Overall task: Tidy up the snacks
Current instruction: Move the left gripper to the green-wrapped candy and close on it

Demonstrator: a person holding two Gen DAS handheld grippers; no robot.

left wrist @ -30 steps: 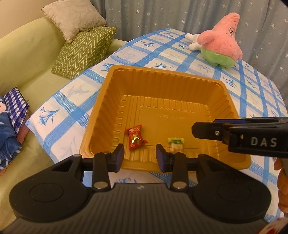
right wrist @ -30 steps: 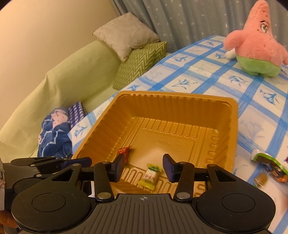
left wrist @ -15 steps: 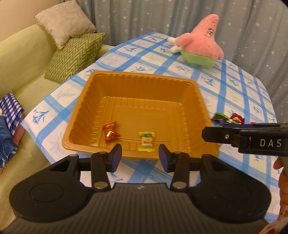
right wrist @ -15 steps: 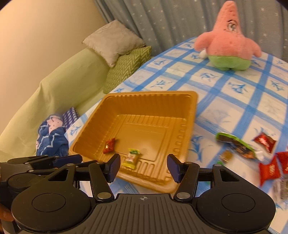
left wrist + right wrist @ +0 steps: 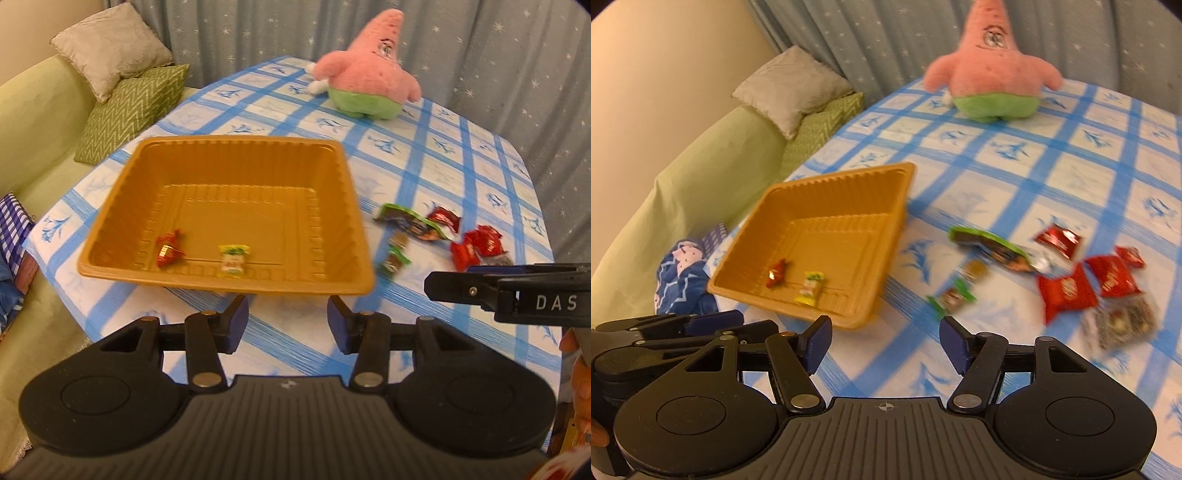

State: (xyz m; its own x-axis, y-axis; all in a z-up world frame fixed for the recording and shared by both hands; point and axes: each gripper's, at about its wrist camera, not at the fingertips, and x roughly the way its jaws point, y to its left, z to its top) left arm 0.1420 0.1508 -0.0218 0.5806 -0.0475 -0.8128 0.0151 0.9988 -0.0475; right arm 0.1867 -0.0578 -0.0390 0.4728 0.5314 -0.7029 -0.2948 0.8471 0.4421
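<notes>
The right gripper (image 5: 885,343) hovers low over the tablecloth, jaws wide apart and empty. Just beyond it and slightly right lies a small green-ended candy (image 5: 952,300), its long axis running near-left to far-right. More loose snacks (image 5: 1067,291) sit farther right. The left gripper (image 5: 288,319), also wide and empty, faces the orange tray (image 5: 229,155) on the left, so the right gripper is nearer the candy.

— Where do my two wrist cameras look from?
— Both sit behind my fingers, angled down across the table. Left faces the orange tray (image 5: 334,221) nearby; right views it obliquely, farther off. Both share tray and Patrick plush (image 5: 991,70)
</notes>
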